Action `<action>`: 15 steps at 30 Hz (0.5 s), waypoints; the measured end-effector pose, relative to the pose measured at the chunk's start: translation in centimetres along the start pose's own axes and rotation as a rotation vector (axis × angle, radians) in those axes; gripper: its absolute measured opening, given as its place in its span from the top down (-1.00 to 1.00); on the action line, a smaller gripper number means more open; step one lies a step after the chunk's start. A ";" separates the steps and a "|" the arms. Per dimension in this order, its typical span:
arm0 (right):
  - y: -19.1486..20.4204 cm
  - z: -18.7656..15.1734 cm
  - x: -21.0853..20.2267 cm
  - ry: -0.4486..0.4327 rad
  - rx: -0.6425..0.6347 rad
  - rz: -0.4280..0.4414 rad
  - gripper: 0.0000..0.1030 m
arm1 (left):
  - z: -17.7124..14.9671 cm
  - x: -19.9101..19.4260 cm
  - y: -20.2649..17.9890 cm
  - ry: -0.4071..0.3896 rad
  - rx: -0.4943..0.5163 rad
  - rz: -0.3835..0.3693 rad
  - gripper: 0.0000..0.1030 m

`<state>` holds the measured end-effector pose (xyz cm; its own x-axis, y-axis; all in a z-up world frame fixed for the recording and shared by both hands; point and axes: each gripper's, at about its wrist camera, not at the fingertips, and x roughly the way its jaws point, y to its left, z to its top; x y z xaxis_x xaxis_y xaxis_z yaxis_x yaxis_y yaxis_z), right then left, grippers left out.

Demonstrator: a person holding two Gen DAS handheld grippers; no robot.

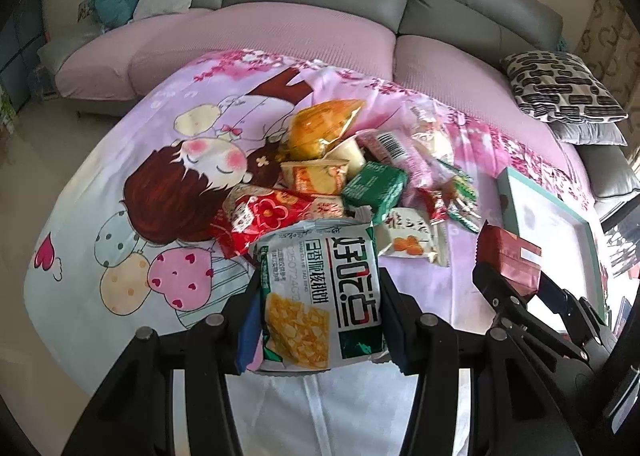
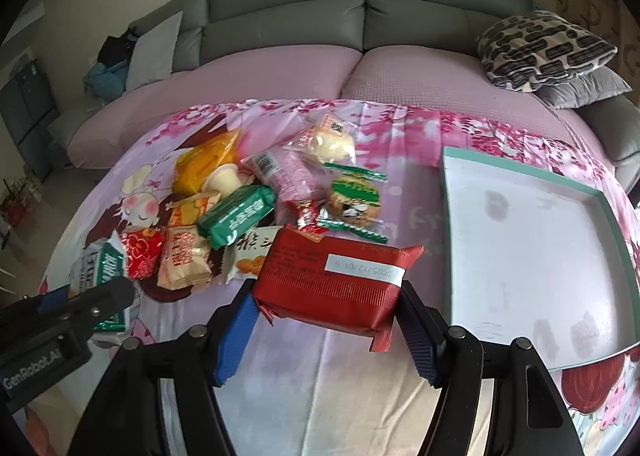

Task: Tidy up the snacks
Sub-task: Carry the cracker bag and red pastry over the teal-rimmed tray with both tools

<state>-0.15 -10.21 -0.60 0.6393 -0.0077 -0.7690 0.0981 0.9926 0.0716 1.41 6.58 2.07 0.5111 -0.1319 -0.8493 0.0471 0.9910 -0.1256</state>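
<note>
The left gripper (image 1: 320,296) is clamped on a white-and-green crinkly snack packet with a yellow biscuit picture (image 1: 320,296), held above the near edge of the pile. The right gripper (image 2: 328,316) is clamped on a dark red ribbed foil packet with a white date label (image 2: 336,276), held over bare cloth between the pile and the shallow white cardboard tray with a teal rim (image 2: 448,191). One tray lies to the right, its far right corner cut off by the lens edge. The pink cartoon-printed cloth (image 2: 404,183) covers the table; a strip of it lies open between pile and tray. The heap of loose snack packets (image 2: 240,207) holds about a dozen, overlapping so the exact count is uncertain: one green bar (image 2: 236,219), one orange bag (image 2: 208,163), one round green-labelled biscuit (image 2: 354,195). Behind stands a grey sofa (image 2: 360,7).
</note>
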 end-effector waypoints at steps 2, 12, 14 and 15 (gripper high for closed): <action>-0.5 0.1 -0.3 -0.009 0.012 -0.009 -0.37 | 0.2 -0.4 -0.5 -0.009 0.010 -0.009 -0.03; -4.0 1.3 -1.7 -0.032 0.077 -0.105 -0.37 | 2.7 0.2 -5.3 -0.025 0.118 -0.046 -0.03; -5.4 1.6 -1.9 -0.036 0.106 -0.140 -0.37 | 3.4 0.8 -6.8 -0.023 0.143 -0.065 -0.03; -6.2 1.9 -2.1 -0.041 0.122 -0.162 -0.37 | 3.8 1.0 -7.5 -0.023 0.156 -0.073 -0.03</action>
<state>-0.66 -16.54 1.76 0.6380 -0.1730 -0.7504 0.2916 0.9561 0.0275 4.80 -0.94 4.09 0.5207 -0.2052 -0.8287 0.2169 0.9706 -0.1040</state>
